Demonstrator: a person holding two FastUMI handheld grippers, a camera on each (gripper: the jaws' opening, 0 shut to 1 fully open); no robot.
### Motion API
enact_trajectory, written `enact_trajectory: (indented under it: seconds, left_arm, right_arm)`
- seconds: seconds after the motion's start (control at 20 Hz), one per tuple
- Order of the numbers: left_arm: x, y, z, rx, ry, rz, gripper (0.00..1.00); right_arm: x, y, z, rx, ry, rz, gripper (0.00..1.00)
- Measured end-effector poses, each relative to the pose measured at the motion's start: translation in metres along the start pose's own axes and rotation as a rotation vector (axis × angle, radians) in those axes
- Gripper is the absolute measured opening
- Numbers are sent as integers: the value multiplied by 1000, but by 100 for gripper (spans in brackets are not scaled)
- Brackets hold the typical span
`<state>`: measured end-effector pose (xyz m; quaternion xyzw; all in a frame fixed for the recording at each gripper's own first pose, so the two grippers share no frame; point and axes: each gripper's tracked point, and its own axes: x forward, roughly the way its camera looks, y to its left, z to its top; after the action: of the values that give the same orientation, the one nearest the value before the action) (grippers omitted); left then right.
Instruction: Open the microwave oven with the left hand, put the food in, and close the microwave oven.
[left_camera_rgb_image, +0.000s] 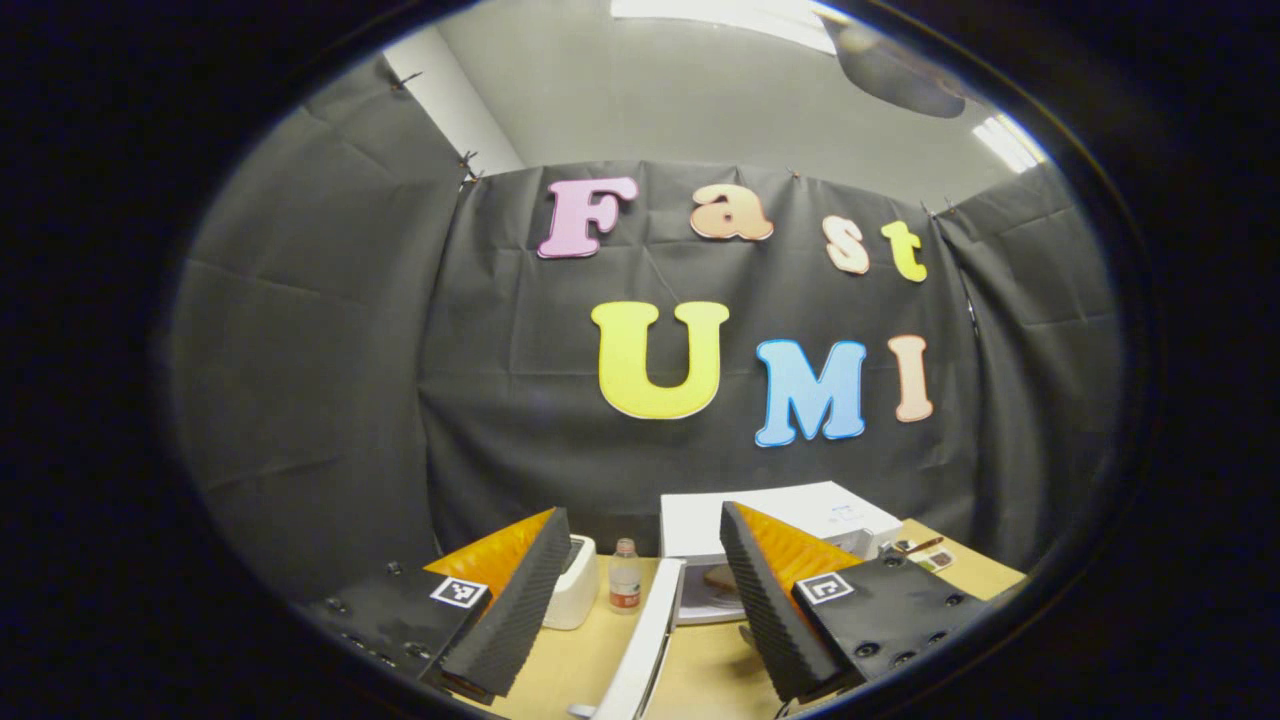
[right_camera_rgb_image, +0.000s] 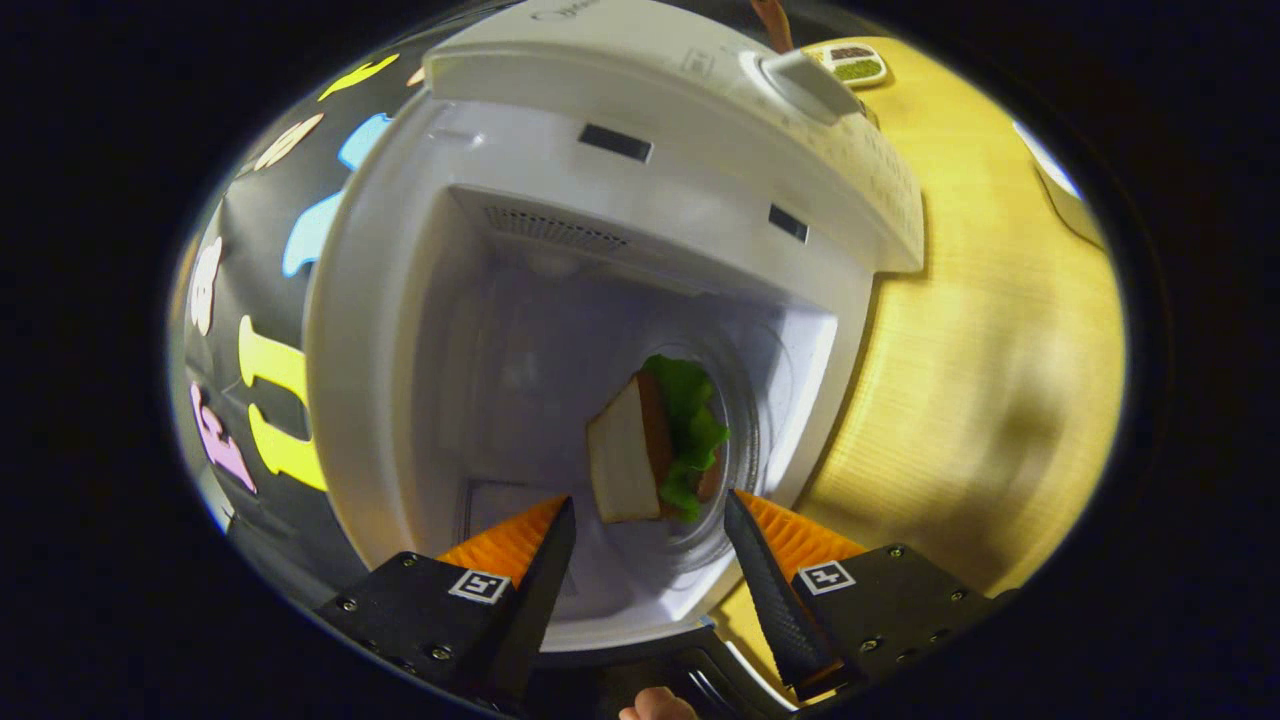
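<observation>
The left tongs (left_camera_rgb_image: 640, 590) hang spread and empty above the wooden desk (left_camera_rgb_image: 560, 660), where, from left, a small white appliance (left_camera_rgb_image: 575, 590), a little bottle (left_camera_rgb_image: 625, 575) and the microwave oven (left_camera_rgb_image: 780, 520) with its door (left_camera_rgb_image: 640, 640) swung open stand before the booth's black cloth wall. The right tongs (right_camera_rgb_image: 650, 570) are likewise parted and grip nothing, held at the mouth of the open oven, just short of the sandwich (right_camera_rgb_image: 655, 440). The food, bread with lettuce, lies on the glass turntable (right_camera_rgb_image: 740, 400) inside the white cavity.
</observation>
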<state>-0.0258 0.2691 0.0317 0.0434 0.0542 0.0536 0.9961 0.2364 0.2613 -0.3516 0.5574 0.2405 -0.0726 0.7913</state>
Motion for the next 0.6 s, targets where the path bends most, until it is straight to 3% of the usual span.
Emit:
enact_trajectory:
  seconds: [0.3,0.6]
  left_arm:
    - [3,-28,-1,-32,-26,-83,96]
    - [4,-47,-16,-31,-15,-145,95]
  right_arm:
    - [-81,-5,18,-382,37,26,89]
    - [-180,8,50,-653,-51,60,89]
